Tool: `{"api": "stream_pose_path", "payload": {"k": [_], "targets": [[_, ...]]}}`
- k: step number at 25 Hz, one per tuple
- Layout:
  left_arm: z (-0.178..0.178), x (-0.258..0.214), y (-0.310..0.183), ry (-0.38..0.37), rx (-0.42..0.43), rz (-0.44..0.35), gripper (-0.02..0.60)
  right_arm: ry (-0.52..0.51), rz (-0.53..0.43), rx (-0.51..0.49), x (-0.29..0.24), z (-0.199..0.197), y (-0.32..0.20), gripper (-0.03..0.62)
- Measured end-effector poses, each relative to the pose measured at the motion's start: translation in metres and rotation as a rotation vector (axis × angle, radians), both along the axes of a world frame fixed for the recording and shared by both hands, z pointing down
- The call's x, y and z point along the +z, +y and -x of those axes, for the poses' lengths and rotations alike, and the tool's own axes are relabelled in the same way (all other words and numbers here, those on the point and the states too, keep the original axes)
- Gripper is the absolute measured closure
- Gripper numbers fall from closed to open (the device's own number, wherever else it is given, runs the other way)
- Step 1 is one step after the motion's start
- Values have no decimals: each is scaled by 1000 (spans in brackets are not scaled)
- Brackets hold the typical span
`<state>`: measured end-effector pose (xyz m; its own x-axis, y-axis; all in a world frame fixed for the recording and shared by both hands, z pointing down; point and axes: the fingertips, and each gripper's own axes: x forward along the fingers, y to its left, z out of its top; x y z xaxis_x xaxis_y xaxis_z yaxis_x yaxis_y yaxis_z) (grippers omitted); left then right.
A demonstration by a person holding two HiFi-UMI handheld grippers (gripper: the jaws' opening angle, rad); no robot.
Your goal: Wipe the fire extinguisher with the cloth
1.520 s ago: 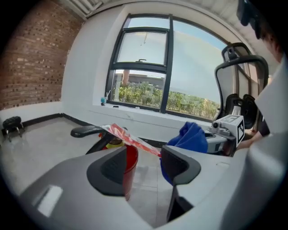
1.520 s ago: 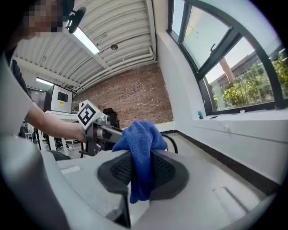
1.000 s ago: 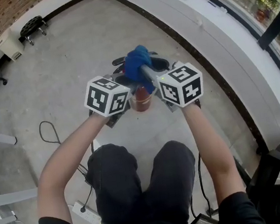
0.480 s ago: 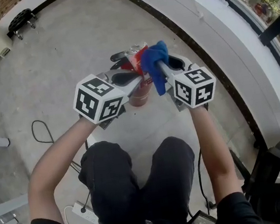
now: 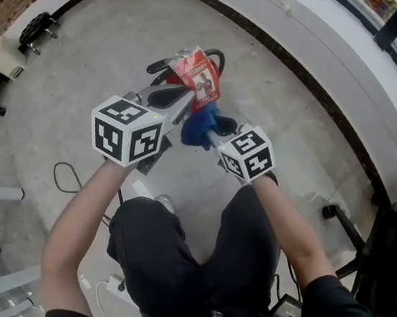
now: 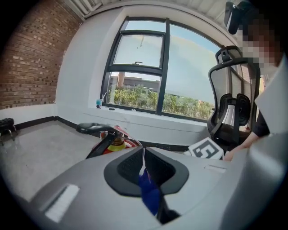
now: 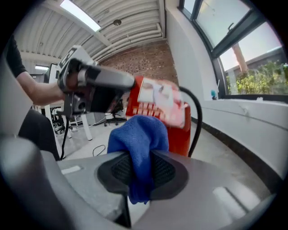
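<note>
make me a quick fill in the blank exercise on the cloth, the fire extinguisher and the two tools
1. The cloth pinched in the right tool is ___ in colour.
2. The body of the fire extinguisher is ___.
3. The jaws of the left tool are ___, not open.
4. The hose curving beside the fire extinguisher is ___.

Missing words: blue; red; shut; black
</note>
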<state>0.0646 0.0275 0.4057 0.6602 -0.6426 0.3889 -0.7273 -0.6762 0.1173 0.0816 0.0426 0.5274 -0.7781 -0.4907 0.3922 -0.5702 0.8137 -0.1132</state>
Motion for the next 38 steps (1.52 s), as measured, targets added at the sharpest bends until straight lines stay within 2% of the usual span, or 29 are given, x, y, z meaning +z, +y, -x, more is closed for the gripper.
{"api": "stream_pose_path", "payload": {"k": [2, 4, 7, 10, 15, 21, 23, 26, 31, 35, 38], "targets": [[-3, -9, 2, 25, -10, 4, 569, 9, 45, -40, 19, 7, 10, 525], [-1, -14, 5, 40, -30, 20, 568, -49, 51, -48, 13, 12, 11, 525], [8, -18, 9, 58, -66, 56, 568, -207, 0, -25, -35, 12, -7, 525], [14, -23, 9, 104, -97, 86, 569, -279, -64, -26, -71, 6, -17, 525], [13, -22, 12, 46, -83, 96, 543, -347, -162, 3, -97, -19, -16, 525], [17, -15, 14, 39, -92, 109, 541, -386, -219, 60, -113, -61, -25, 526], [19, -12, 13, 13, -98, 99, 541, -387, -227, 87, -117, -74, -32, 526], [24, 0, 15, -84, -102, 76, 565, -386, -240, 124, -129, -92, -42, 526], [33, 5, 15, -154, -112, 28, 578, -329, -275, 149, -154, -97, -54, 526], [41, 2, 18, -282, -91, -58, 546, -299, -298, 178, -177, -90, -66, 526], [49, -1, 27, -313, -37, -90, 520, -288, -309, 196, -193, -78, -71, 526]]}}
